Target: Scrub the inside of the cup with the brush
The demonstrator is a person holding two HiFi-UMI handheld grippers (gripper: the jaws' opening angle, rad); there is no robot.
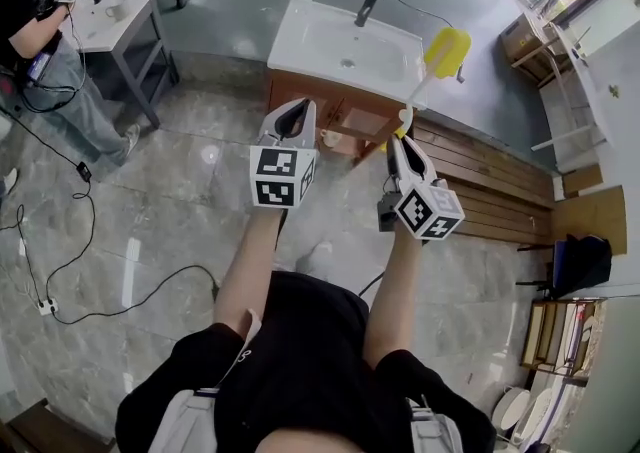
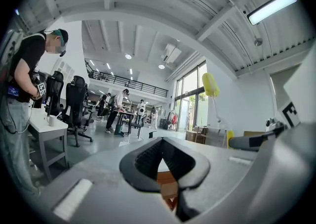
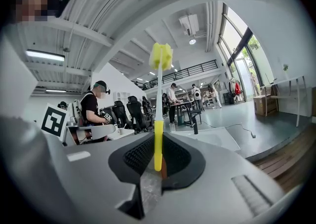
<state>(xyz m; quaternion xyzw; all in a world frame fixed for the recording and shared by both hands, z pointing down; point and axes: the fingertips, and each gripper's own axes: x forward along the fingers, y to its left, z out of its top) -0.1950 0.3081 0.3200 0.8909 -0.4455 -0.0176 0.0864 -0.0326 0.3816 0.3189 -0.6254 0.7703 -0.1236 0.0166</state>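
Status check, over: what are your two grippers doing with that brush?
Left gripper shut, empty. Right gripper shut on brush, sponge head up. Scrubbing not begun; sink ahead.

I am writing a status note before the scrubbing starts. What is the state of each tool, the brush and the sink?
left tool: shut, empty.
right tool: shut on the brush.
brush: held by its handle, yellow sponge head raised.
sink: basin empty, no running water seen.

Person in black short-sleeved t-shirt (image 1: 300, 341), grey shoulder straps (image 1: 190, 419); grey left gripper (image 1: 291, 119) and right gripper (image 1: 400, 149), black ridged pads (image 2: 148, 156), white cubes with black square markers (image 1: 283, 177) on each, dark block (image 1: 388, 211) beside the right cube
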